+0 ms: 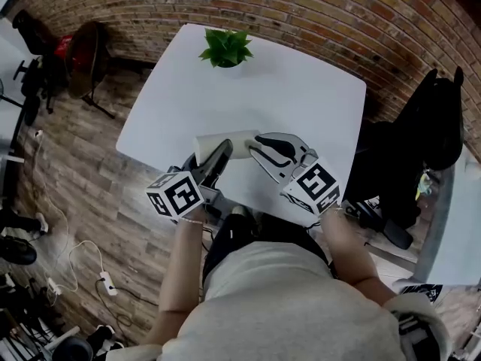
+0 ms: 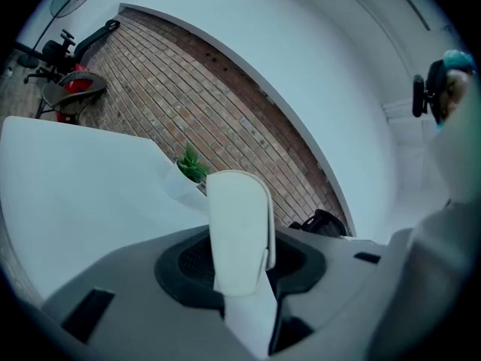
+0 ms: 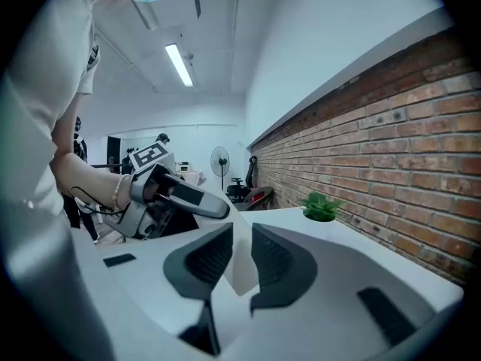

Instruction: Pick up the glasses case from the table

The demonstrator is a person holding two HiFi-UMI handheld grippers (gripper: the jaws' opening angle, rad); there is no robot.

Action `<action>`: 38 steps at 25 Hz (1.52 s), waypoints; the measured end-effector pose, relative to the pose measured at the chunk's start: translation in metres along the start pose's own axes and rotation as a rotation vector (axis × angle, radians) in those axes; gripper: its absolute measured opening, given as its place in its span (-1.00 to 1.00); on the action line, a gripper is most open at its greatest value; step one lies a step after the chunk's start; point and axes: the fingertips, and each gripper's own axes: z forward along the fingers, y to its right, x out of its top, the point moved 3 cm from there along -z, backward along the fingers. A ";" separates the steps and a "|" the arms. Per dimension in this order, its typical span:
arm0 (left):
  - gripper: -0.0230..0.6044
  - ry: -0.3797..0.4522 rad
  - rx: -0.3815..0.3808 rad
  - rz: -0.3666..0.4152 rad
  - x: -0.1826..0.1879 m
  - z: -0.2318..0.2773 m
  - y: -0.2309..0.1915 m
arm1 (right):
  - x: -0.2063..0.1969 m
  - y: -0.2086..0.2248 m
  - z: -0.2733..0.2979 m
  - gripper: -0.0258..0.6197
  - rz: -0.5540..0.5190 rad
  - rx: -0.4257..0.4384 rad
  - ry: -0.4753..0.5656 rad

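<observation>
The white glasses case (image 1: pixel 220 143) hangs above the near edge of the white table (image 1: pixel 301 96), held between both grippers. My left gripper (image 1: pixel 219 158) clamps its left part; in the left gripper view the case (image 2: pixel 239 232) stands upright between the dark pads (image 2: pixel 188 265) of my left gripper (image 2: pixel 240 277). My right gripper (image 1: pixel 255 147) meets the case's right end. In the right gripper view, a white edge of the case (image 3: pixel 242 265) fills the narrow gap of my right gripper (image 3: pixel 242 254), with the left gripper (image 3: pixel 180 194) just beyond.
A small green potted plant (image 1: pixel 225 49) stands at the table's far edge, against a brick wall (image 1: pixel 316 13). A black chair (image 1: pixel 436 119) is at the right and a red and black chair (image 1: pixel 79 51) at the left. Cables and a power strip (image 1: pixel 105 280) lie on the wooden floor.
</observation>
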 end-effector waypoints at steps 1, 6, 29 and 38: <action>-0.43 0.010 -0.004 0.004 0.003 -0.001 0.003 | 0.003 0.002 -0.002 -0.74 0.011 -0.014 0.015; -0.43 0.032 -0.015 0.032 0.017 -0.001 0.015 | 0.021 0.012 -0.012 -0.92 0.080 -0.078 0.080; -0.43 0.175 -0.067 0.088 0.050 -0.017 0.040 | 0.056 0.017 -0.030 -0.92 0.221 -0.196 0.233; -0.44 0.170 -0.057 0.064 0.037 -0.017 0.038 | 0.047 0.021 -0.032 -0.92 0.197 -0.244 0.183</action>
